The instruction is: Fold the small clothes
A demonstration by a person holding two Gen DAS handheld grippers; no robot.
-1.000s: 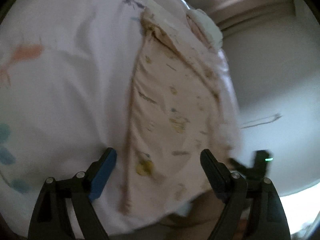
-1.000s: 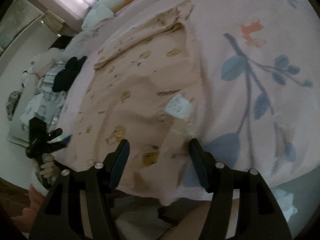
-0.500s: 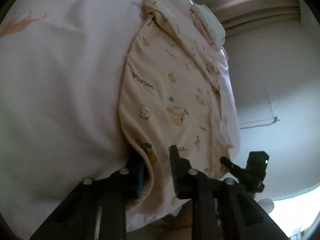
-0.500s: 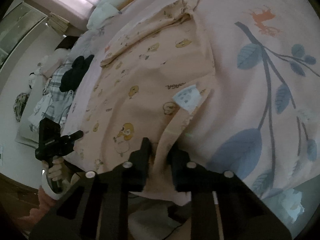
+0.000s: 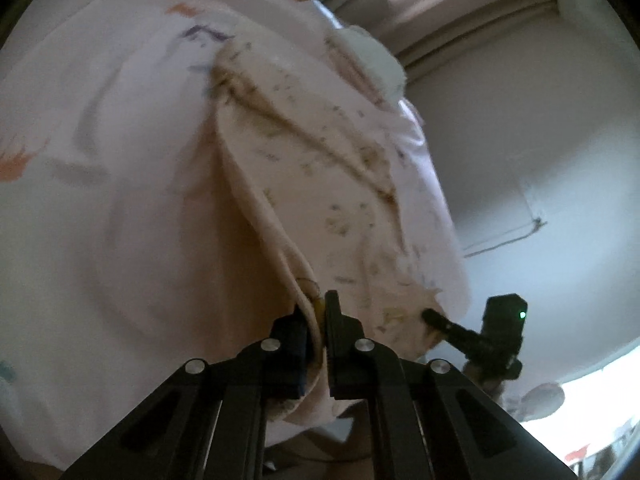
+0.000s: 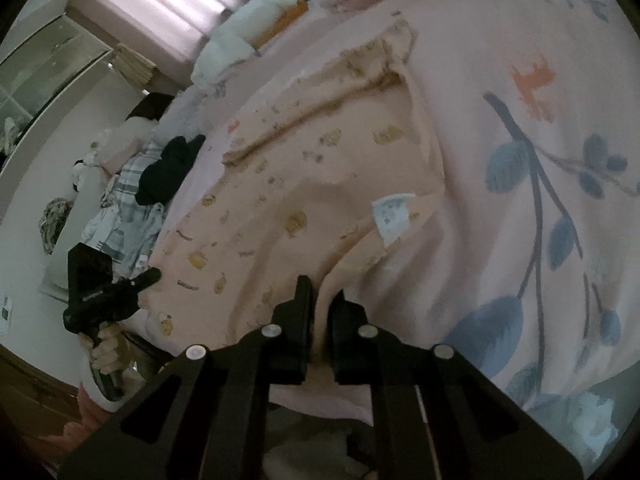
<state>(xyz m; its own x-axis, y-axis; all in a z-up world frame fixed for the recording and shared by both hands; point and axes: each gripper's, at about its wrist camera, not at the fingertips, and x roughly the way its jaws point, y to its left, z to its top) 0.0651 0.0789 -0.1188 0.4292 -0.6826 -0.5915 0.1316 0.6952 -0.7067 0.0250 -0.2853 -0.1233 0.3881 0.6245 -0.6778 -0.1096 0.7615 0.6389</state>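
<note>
On the bedspread (image 6: 500, 60), left gripper (image 5: 316, 308) and right gripper (image 6: 320, 300) both clenched on garment (image 6: 304, 184) hem.

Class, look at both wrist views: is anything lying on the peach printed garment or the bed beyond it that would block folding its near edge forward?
Nothing visible does. Both the left gripper and right gripper pinch the garment; the bedsheet beyond is bare.

We see the small garment (image 6: 320, 184) lying on the bed (image 6: 520, 240), pillows (image 6: 256, 36) behind it, piled clothes (image 6: 132, 216) to its left.
</note>
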